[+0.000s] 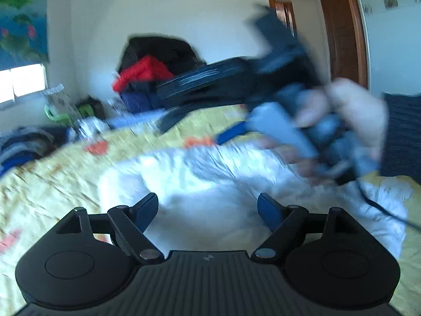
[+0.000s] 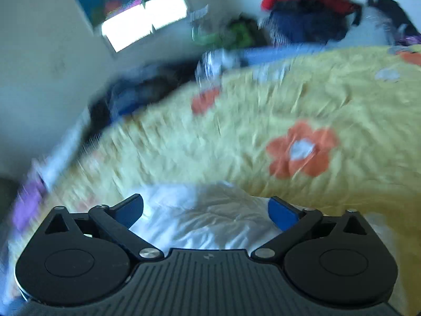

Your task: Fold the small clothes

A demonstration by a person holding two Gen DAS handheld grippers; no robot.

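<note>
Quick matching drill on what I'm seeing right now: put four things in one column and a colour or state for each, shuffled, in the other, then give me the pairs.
Things:
1. left tongs
2. bedspread
3. garment
4. top of the clothes pile

Colour or state:
A. white, lying crumpled on the bed
B. red
C. open, holding nothing
D. yellow with orange flowers

Pairs: 1-C, 2-D, 3-A, 4-B. The right tongs are open too.
</note>
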